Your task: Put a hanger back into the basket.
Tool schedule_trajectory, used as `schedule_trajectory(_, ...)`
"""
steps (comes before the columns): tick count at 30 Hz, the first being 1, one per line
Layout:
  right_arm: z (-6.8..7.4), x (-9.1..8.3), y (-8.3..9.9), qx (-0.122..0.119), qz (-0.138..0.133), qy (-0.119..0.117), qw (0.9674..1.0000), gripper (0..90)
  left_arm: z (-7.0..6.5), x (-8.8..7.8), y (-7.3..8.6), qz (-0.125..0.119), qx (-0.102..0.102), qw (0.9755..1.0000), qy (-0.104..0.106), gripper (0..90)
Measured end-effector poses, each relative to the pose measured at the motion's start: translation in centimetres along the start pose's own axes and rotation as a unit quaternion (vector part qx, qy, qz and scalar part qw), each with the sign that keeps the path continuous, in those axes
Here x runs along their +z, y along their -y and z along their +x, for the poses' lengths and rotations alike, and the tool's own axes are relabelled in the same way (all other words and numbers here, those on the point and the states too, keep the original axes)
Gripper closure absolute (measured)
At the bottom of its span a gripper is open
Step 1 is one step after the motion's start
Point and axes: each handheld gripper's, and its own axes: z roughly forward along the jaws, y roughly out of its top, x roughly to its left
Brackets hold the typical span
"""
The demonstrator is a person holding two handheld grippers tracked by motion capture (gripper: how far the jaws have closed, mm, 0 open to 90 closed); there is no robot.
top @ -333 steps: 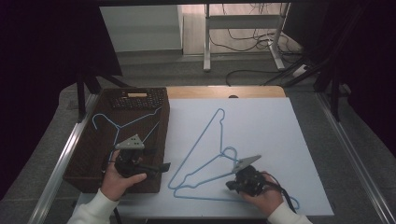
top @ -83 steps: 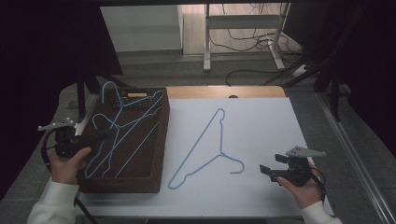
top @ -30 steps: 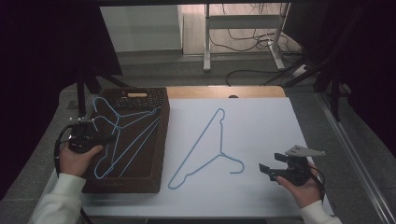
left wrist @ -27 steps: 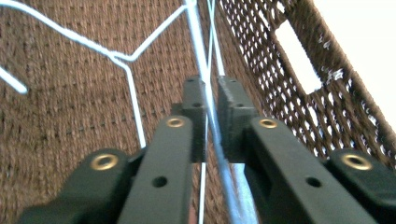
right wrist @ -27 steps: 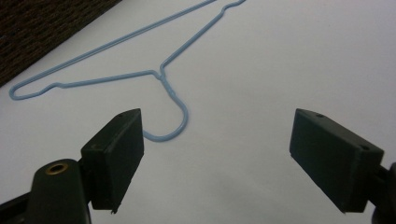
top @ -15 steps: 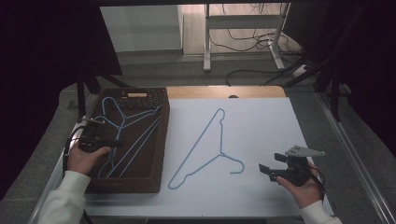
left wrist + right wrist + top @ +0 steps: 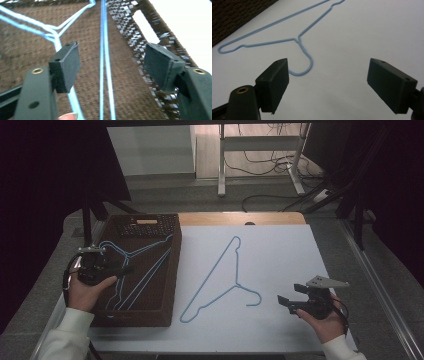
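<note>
Blue wire hangers [image 7: 135, 270] are lying in the brown basket [image 7: 165, 285]; the left gripper [image 7: 107, 268], just opening, is hovering empty above them, while the right gripper [image 7: 287, 302] is gaping beside 1 hanger [image 7: 220, 275].

The left gripper [image 7: 126, 268] has just spread its fingers [image 7: 65, 65] and let go of the light-blue wire hanger [image 7: 140, 270] — now lying flat in the dark woven basket [image 7: 170, 285] — while the hand drew slightly back.
</note>
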Motion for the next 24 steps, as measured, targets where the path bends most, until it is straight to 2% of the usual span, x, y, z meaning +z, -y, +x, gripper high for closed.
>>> schedule_trajectory(5, 0.1, 0.0, 0.0, -0.001, 0.000, -0.003, 1.0000, 17.8, -1.8, -0.3, 0.4, -0.018, 0.016, 0.9986, 0.047, 24.6)
schedule_trajectory(8, 0.0, 0.0, 0.0, -0.001, 0.001, -0.005, 1.0000, 17.8, -3.1, -0.5, 0.8, -0.029, 0.028, 0.9963, 0.076, 24.3)
schedule_trajectory(11, 0.0, 0.0, -0.1, 0.000, 0.000, -0.007, 1.0000, 17.8, -4.5, -0.4, 1.0, -0.026, 0.042, 0.9936, 0.102, 23.3)
schedule_trajectory(17, 0.1, 0.0, -0.1, -0.001, -0.001, -0.008, 1.0000, 17.8, -7.2, 0.3, 1.6, -0.018, 0.072, 0.9887, 0.130, 23.0)
schedule_trajectory(24, 0.3, 0.0, -0.3, -0.003, 0.000, -0.013, 0.9999, 17.7, -9.6, 1.2, 2.5, -0.015, 0.095, 0.9841, 0.149, 22.7)
